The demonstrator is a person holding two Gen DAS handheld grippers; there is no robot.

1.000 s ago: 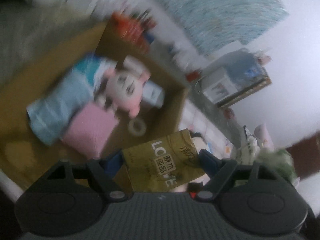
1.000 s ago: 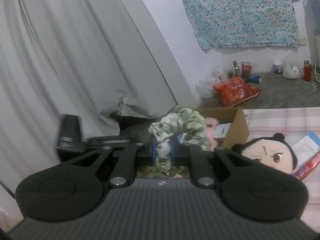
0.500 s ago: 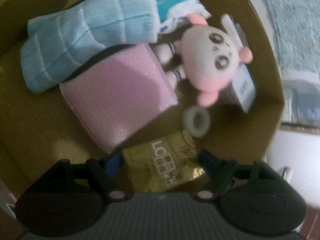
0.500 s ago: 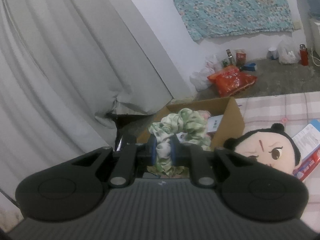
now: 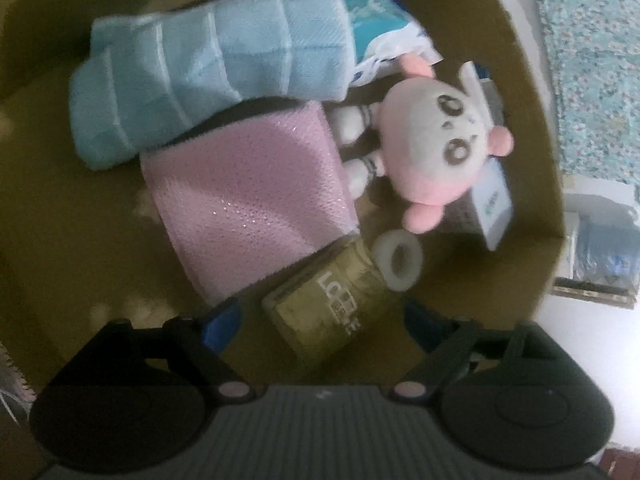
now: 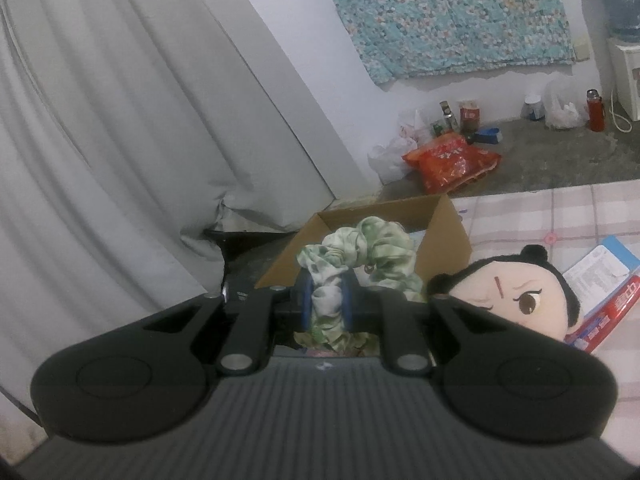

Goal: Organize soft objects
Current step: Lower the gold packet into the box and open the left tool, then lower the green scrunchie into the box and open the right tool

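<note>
Cardboard box (image 5: 516, 60) floor: gold packet (image 5: 332, 300) lettered "LC", other print blurred.

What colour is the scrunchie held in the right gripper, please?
The scrunchie is mottled green and white, a tie-dye look; the right wrist view shows it best.

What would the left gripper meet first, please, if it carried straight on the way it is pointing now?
Most likely the gold foil packet, which lies between the open left gripper's fingers on the floor of the brown cardboard box. Depth is hard to judge.
</note>
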